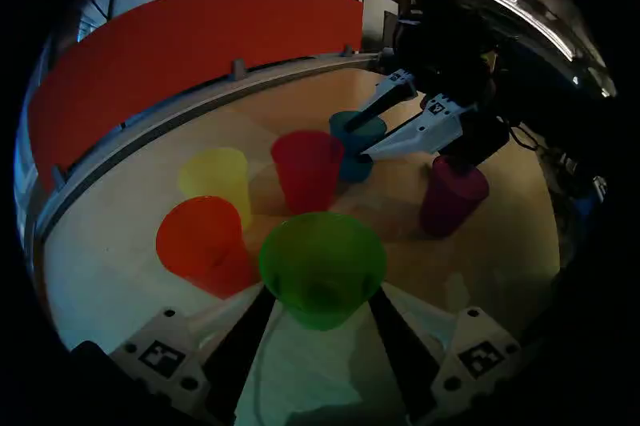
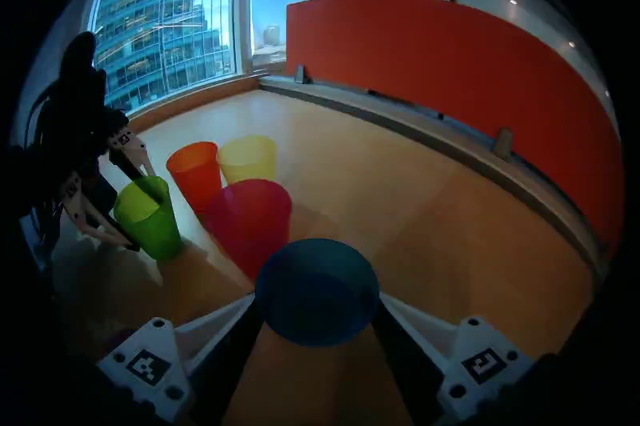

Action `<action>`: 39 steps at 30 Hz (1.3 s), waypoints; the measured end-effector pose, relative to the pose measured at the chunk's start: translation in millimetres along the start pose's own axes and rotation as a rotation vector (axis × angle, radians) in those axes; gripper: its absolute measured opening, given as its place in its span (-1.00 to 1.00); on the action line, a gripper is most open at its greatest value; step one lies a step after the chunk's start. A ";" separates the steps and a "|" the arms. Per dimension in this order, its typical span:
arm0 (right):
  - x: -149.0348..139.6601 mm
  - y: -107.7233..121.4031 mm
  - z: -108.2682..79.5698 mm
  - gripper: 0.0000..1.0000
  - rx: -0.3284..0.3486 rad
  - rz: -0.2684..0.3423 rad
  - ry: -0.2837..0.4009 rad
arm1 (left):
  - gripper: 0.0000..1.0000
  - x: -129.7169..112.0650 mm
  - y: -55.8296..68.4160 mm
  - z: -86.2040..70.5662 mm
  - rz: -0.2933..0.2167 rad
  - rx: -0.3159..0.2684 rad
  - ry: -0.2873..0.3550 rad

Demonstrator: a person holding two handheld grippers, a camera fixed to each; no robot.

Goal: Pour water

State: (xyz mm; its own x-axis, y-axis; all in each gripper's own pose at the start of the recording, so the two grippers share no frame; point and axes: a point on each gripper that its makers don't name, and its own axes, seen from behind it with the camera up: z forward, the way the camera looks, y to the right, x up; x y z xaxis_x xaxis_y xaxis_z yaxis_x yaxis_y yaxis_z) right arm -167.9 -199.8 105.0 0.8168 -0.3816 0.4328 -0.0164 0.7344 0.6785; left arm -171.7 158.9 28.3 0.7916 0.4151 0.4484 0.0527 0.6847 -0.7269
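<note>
Green cup (image 1: 322,266) is clamped between the two fingers of the left claw (image 1: 322,291), at the near edge of a cluster of cups on a wooden tabletop (image 1: 496,258). Blue cup (image 2: 318,290) is gripped the same way by the right claw (image 2: 318,302), just beside a red cup (image 2: 250,222). An orange cup (image 1: 200,242), a yellow cup (image 1: 216,178) and a maroon cup (image 1: 452,194) stand nearby.

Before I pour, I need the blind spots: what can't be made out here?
1. Water level in green cup: left gripper view, inside too dim to read.
2. Water level in blue cup: right gripper view, inside dark.
3. Maroon cup, far rim: left gripper view, behind right gripper.
4. Bases of green and blue cups: hidden by their own rims.
</note>
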 end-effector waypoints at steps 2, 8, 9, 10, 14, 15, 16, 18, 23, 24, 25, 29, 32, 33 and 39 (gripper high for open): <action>-0.1 0.0 -0.6 0.79 0.000 0.003 0.006 | 0.61 -0.2 0.2 -0.6 -0.002 0.002 0.001; 3.3 5.4 -7.1 0.79 -0.015 0.020 0.031 | 0.61 3.0 0.8 -4.0 -0.018 0.009 0.018; 4.8 6.2 -9.5 0.79 -0.018 0.021 0.038 | 0.61 4.2 0.8 -5.1 -0.022 0.011 0.024; 6.4 6.7 -12.1 0.79 -0.020 0.022 0.045 | 0.61 5.3 0.9 -6.3 -0.025 0.012 0.029; 14.7 6.9 -25.5 0.79 -0.031 0.022 0.076 | 0.61 12.2 1.3 -12.9 -0.036 0.023 0.057; 17.6 6.6 -30.1 0.79 -0.034 0.022 0.085 | 0.61 15.1 1.4 -15.3 -0.037 0.028 0.068; 20.4 6.1 -34.6 0.79 -0.037 0.021 0.095 | 0.61 18.2 1.5 -17.7 -0.038 0.032 0.079; 26.7 5.1 -44.5 0.79 -0.043 0.021 0.116 | 0.62 25.1 1.6 -22.9 -0.039 0.044 0.104; 44.6 0.4 -70.9 0.79 -0.053 0.035 0.173 | 0.61 42.6 3.3 -37.4 -0.040 0.070 0.164; 48.6 -1.2 -76.9 0.79 -0.053 0.037 0.185 | 0.62 46.2 4.1 -40.8 -0.040 0.073 0.176; 52.0 -2.6 -82.2 0.79 -0.054 0.037 0.196 | 0.62 49.5 4.8 -44.0 -0.040 0.077 0.187; 66.0 -9.9 -104.0 0.79 -0.061 0.030 0.238 | 0.61 63.0 8.0 -57.7 -0.035 0.091 0.232; 75.6 -16.4 -119.3 0.79 -0.068 0.016 0.267 | 0.61 72.0 11.5 -67.8 -0.025 0.101 0.265; 78.9 -19.0 -124.5 0.79 -0.070 0.012 0.278 | 0.61 75.1 12.7 -71.4 -0.022 0.104 0.276; 94.4 -35.0 -149.7 0.78 -0.074 -0.006 0.338 | 0.61 90.5 20.6 -90.5 -0.007 0.121 0.334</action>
State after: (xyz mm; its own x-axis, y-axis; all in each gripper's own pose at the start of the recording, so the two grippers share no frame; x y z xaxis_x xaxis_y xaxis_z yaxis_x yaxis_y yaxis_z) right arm -3.8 -177.5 33.2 0.9617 -0.1877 0.1996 0.0208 0.7765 0.6298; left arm -43.9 156.4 6.9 0.9478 0.2053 0.2438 0.0020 0.7611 -0.6486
